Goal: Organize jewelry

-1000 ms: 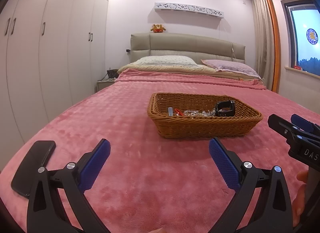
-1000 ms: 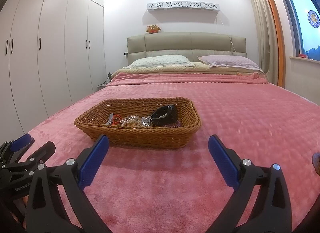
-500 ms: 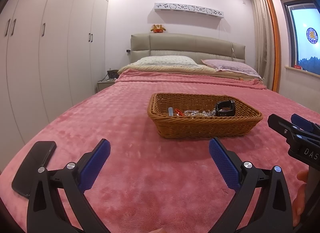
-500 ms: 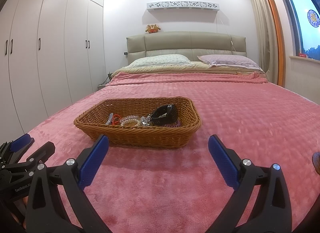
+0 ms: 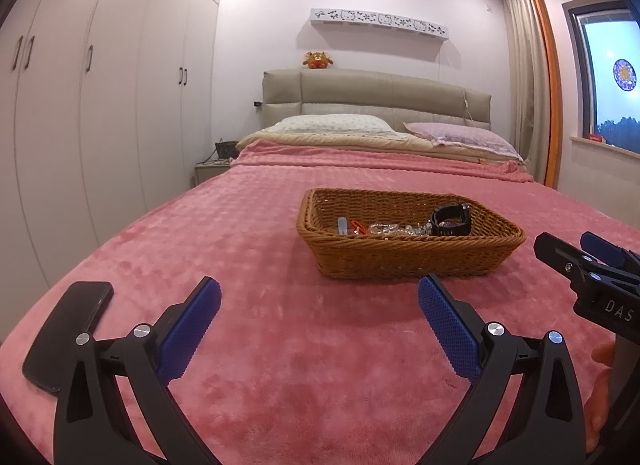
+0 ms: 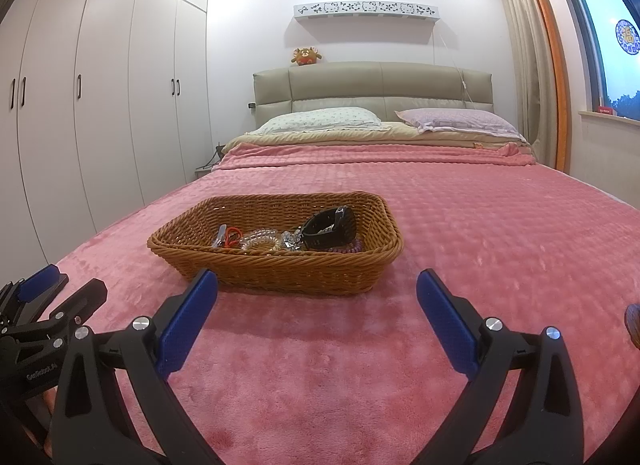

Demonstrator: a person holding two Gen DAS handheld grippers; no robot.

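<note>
A brown wicker basket (image 5: 408,257) (image 6: 280,277) sits on the pink bedspread ahead of both grippers. In it lie a black watch (image 5: 452,221) (image 6: 330,227), clear bead bracelets (image 5: 394,230) (image 6: 262,240), a small red item (image 6: 231,235) and a pink coil band (image 6: 348,248). My left gripper (image 5: 319,305) is open and empty, low over the blanket, short of the basket. My right gripper (image 6: 317,297) is open and empty, just short of the basket's near wall. Each gripper shows at the edge of the other's view.
A black phone (image 5: 68,333) lies on the blanket at the left near the bed's edge. White wardrobes (image 5: 100,125) line the left wall. Pillows (image 6: 320,119) and a padded headboard (image 6: 372,89) are at the far end. A window (image 5: 612,77) is on the right.
</note>
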